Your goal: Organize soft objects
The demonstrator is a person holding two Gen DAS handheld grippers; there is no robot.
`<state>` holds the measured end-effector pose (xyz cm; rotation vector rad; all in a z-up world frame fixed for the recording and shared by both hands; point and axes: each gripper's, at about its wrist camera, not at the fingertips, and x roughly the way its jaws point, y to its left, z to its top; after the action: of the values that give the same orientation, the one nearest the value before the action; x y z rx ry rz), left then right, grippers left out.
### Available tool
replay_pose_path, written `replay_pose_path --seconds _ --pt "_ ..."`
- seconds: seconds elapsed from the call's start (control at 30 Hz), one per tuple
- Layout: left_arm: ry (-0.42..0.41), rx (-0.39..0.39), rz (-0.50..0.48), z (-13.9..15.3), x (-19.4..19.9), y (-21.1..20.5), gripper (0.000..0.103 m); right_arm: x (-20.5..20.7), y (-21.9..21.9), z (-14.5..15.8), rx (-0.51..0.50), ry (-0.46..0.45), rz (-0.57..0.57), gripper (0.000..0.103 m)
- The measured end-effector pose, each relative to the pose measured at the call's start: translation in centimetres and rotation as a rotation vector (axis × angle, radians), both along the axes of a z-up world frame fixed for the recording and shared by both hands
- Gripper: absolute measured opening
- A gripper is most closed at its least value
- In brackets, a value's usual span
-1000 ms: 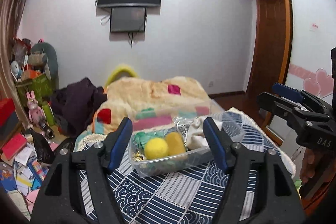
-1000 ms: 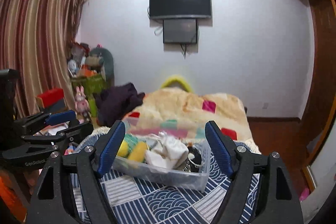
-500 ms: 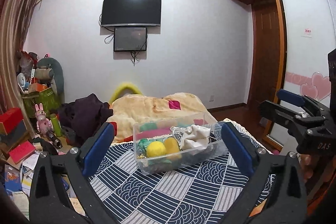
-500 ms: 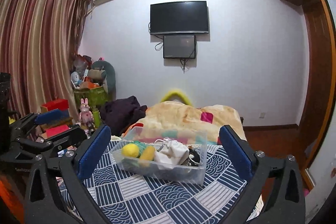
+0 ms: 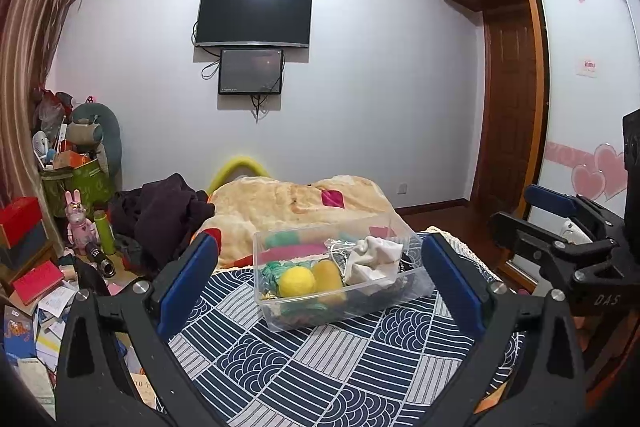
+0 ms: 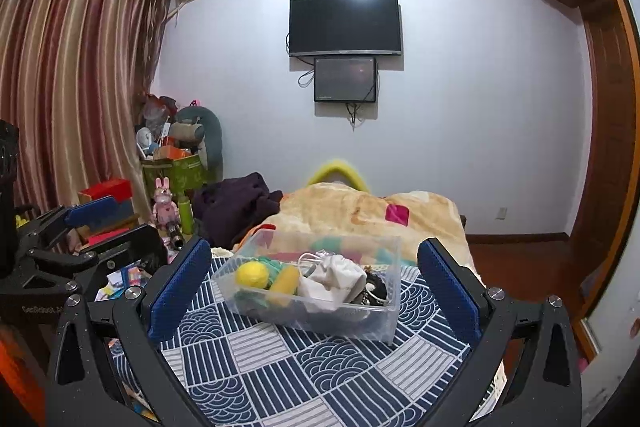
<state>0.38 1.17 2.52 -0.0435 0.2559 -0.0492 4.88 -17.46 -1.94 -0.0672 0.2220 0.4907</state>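
Note:
A clear plastic bin [image 5: 280, 315] stands on a blue-and-white patterned cloth [image 5: 304, 367]. It holds a yellow ball [image 5: 297, 281], an orange soft piece [image 5: 328, 275], green yarn [image 5: 271, 269] and a white cloth [image 5: 374, 259]. My left gripper [image 5: 320, 287] is open and empty, short of the bin. In the right wrist view the bin [image 6: 360, 323], ball [image 6: 252, 275] and white cloth [image 6: 336, 281] show between the fingers of my open, empty right gripper [image 6: 314, 287]. Each gripper shows at the edge of the other's view.
A bed with a beige blanket [image 5: 296, 203] lies behind the cloth, with dark clothes [image 5: 164, 211] to its left. Boxes, books and toys [image 5: 44, 267] clutter the floor at left. A wardrobe [image 5: 580, 87] and door stand at right.
Both grippers have drawn back and up from the bin, and their jaws have opened wider. The bin and its contents have not moved.

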Motion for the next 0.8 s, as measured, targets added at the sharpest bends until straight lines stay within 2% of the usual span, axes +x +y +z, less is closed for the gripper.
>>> replay_pose_path --seconds 0.8 --pt "-0.003 0.013 0.003 -0.37 0.37 0.03 0.103 0.1 -0.05 -0.04 0.003 0.01 -0.002 0.103"
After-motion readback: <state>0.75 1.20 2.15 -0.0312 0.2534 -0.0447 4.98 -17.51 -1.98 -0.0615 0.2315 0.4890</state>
